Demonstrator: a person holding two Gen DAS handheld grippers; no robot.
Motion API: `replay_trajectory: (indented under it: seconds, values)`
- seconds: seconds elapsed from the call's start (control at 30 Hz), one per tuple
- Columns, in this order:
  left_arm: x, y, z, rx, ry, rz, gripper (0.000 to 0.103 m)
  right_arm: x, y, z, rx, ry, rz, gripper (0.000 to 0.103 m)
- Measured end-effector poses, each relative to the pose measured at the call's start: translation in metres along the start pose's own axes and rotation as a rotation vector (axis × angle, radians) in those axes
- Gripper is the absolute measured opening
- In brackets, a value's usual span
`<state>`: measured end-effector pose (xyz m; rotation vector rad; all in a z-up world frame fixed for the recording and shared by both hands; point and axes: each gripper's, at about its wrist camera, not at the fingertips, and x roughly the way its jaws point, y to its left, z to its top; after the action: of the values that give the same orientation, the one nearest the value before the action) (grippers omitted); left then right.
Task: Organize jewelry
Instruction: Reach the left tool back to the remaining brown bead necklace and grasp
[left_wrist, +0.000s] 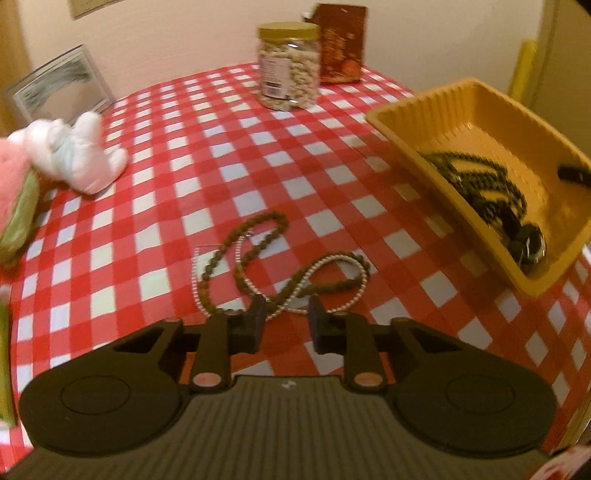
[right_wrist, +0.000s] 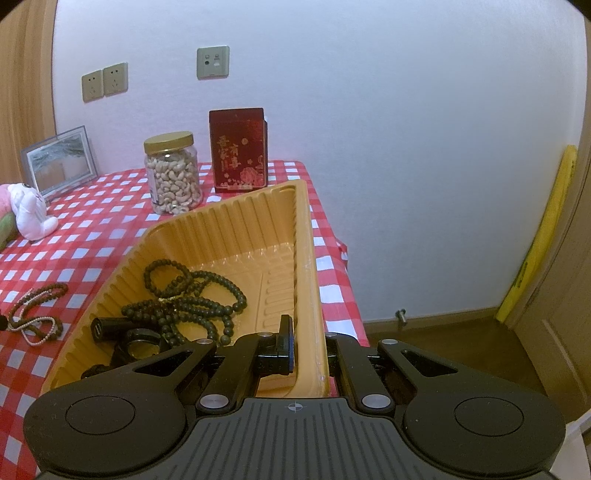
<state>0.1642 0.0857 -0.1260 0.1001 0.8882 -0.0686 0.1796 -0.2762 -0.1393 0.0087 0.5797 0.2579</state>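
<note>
A brown bead necklace and a thin pearl chain lie tangled on the red checked tablecloth, also in the right wrist view. My left gripper is open just above their near end, empty. A yellow tray holds dark bead strands and a black watch. My right gripper is shut on the tray's right wall, one finger inside, one outside.
A jar of cashews and a red box stand at the table's back. A picture frame and a plush toy are at the left. The table's right edge drops to the floor.
</note>
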Motion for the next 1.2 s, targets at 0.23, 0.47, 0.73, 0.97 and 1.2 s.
replay_trajectory:
  seconds: [0.23,0.47,0.73,0.97,1.2]
  values:
    - [0.018,-0.006,-0.004,0.049,0.035,0.018,0.014,0.001,-0.001,-0.001,-0.001,0.000,0.000,0.003]
    - [0.028,0.008,-0.001,-0.052,0.041,0.008,0.015,0.001,0.000,-0.001,-0.003,0.000,0.000,0.003]
    - [0.031,0.012,0.007,-0.079,0.045,0.004,0.021,0.001,-0.001,-0.002,-0.003,0.000,-0.001,0.003]
    - [0.023,0.024,0.011,-0.092,0.007,0.063,0.021,0.001,0.001,-0.002,0.000,0.001,-0.001,0.003]
    - [0.038,0.049,0.023,-0.114,0.003,0.102,0.014,0.001,0.001,-0.002,-0.001,0.002,-0.001,0.003]
